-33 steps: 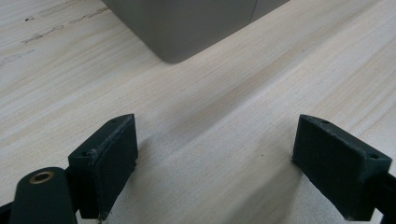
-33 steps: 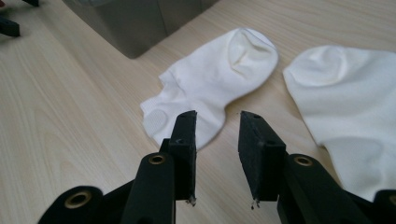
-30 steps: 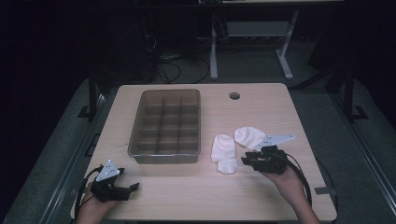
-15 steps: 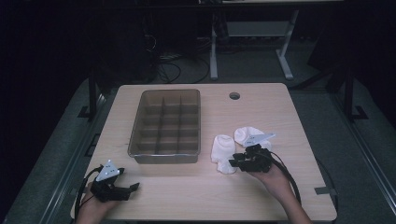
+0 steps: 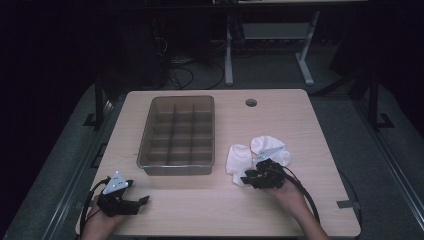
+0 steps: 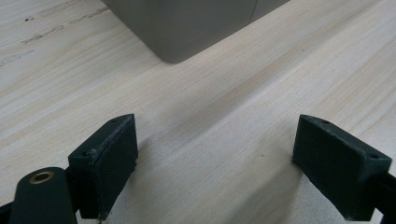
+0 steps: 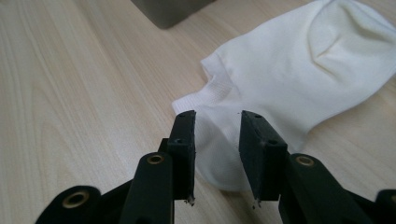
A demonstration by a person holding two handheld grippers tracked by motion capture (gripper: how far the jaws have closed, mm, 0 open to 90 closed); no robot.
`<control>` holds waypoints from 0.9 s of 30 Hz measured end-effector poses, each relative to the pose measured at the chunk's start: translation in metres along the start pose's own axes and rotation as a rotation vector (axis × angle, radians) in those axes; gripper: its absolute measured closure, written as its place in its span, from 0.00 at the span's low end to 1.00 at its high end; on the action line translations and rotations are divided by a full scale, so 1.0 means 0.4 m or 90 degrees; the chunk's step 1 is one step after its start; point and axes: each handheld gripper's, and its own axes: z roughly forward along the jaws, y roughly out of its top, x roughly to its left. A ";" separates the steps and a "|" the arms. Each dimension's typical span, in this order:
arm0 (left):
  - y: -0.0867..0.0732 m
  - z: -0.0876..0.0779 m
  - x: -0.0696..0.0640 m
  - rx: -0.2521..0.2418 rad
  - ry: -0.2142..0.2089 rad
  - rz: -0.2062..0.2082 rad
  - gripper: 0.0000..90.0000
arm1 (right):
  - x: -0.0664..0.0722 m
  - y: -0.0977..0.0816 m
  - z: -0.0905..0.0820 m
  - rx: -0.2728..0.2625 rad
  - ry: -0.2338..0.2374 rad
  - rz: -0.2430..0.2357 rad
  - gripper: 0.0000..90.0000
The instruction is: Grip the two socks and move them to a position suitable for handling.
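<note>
Where socks (image 5: 239, 159) lie, pale wood table (image 5: 300, 120)

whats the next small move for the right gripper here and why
Probably ease the right gripper down a little and close. Its fingers stand apart over the cuff end of the near white sock, with cloth showing in the gap but not yet pinched.

Your left gripper (image 5: 134, 202) is matte black, with a grey three-cornered plate on top and a black cable looping off behind it. Its pads (image 6: 108, 154) are thick dark blocks with small screw holes. Your right gripper (image 5: 250, 177) is the same build: black arms with brass-ringed rivets just behind the pads (image 7: 183, 140), grey plate, black cable.
</note>
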 end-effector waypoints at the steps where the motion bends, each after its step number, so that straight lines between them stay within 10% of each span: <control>1: 0.000 0.000 0.000 0.000 0.000 0.000 0.15 | 0.002 0.000 0.003 0.005 0.000 -0.002 0.73; 14: 0.000 0.000 0.000 0.000 0.000 0.000 0.15 | 0.018 -0.011 0.018 0.018 -0.052 -0.050 0.93; 27: 0.000 0.000 0.000 0.001 0.000 0.000 0.15 | 0.011 -0.005 0.001 -0.003 -0.030 -0.032 0.97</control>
